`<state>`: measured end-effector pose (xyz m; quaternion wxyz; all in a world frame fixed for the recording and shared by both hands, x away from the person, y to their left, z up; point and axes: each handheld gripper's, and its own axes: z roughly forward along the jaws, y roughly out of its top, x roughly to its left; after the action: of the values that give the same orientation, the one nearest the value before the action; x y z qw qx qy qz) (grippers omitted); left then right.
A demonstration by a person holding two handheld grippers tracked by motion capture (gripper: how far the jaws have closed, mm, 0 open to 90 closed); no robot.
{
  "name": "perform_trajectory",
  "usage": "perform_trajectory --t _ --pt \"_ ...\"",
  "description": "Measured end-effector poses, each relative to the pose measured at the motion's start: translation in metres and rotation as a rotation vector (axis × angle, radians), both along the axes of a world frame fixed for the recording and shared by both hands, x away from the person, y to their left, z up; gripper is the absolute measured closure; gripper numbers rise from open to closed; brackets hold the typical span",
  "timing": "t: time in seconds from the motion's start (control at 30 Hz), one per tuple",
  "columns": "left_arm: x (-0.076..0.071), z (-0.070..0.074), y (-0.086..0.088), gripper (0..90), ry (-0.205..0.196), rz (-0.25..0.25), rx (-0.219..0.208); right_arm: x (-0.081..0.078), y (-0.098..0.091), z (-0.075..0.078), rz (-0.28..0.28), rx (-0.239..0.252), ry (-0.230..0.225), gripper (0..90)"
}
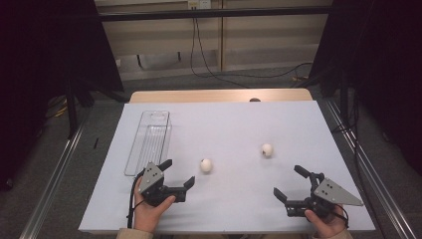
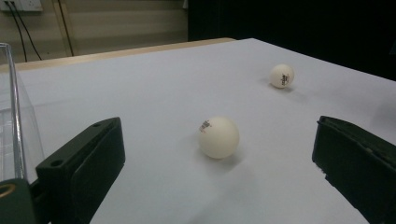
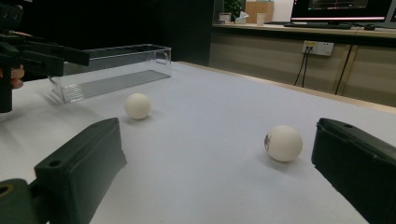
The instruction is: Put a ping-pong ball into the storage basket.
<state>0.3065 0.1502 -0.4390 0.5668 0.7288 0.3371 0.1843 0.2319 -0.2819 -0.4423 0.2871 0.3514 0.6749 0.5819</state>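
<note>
While both pairs of jaws stand spread and hold nothing, the left gripper [image 1: 178,173] faces the nearer small white plastic ball [image 1: 206,165], which lies just ahead of it on the white table sheet [image 1: 229,124]. The right gripper [image 1: 287,181] sits near the second white ball [image 1: 267,149] (two balls counted, well apart). One clear rectangular plastic tray [image 1: 149,139], left of both balls, has nothing inside.

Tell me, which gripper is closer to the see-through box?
Left. The left gripper sits right beside the near end of the clear plastic tray, jaws open. The right gripper is far across the table, past both ping-pong balls.
</note>
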Motion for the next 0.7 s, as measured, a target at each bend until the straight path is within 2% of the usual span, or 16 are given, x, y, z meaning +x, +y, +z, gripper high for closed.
perform_trajectory --t 0.53,0.7 --pt "0.0022 -0.0021 -0.007 2.6 0.022 -0.014 0.015 -0.0003 -0.0005 0.0003 -0.005 0.001 -0.003 1.4" --pt "0.0031 -0.002 -0.0079 2.7 0.029 -0.005 0.016 -0.0002 -0.0003 0.0003 -0.005 0.003 -0.003 1.4"
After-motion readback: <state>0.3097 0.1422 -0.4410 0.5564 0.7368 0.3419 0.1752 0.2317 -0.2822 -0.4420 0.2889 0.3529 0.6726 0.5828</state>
